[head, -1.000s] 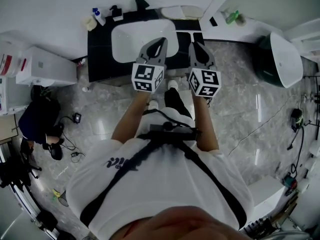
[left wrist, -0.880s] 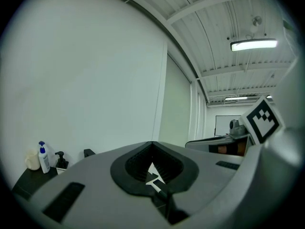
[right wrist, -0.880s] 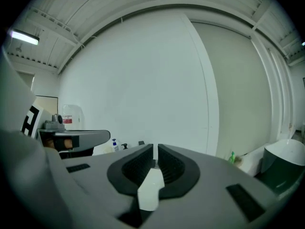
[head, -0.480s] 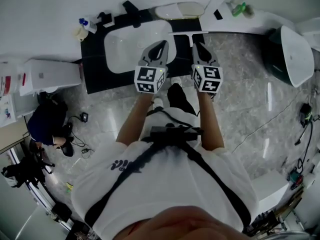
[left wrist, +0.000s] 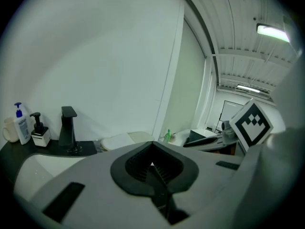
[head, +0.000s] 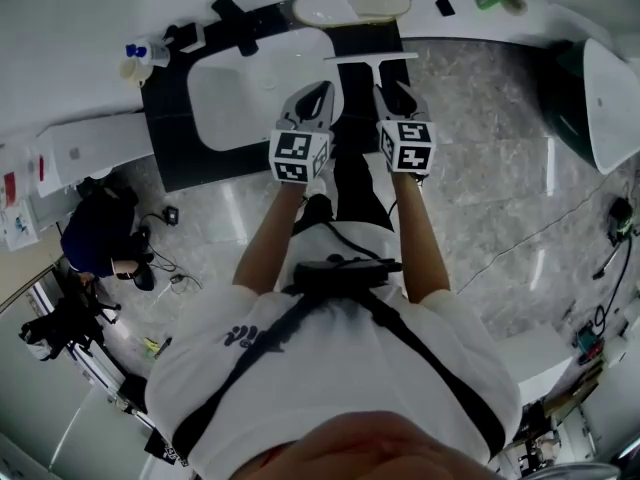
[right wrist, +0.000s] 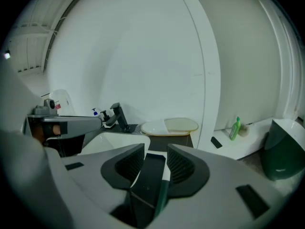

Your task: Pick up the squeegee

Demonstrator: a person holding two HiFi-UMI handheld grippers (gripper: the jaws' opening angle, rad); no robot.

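Right gripper (right wrist: 155, 150) jaws were opening astride the squeegee (right wrist: 147, 185) handle at twelve o'clock, readying my grasp. Left gripper (left wrist: 151, 165), closed and empty, idled at nine o'clock.

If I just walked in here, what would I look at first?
Probably the right gripper, its jaws opening with the black handle of the squeegee between them, at the black counter just right of the white sink. Beside it the left gripper is shut and empty. Both carry cubes with bold square markers.
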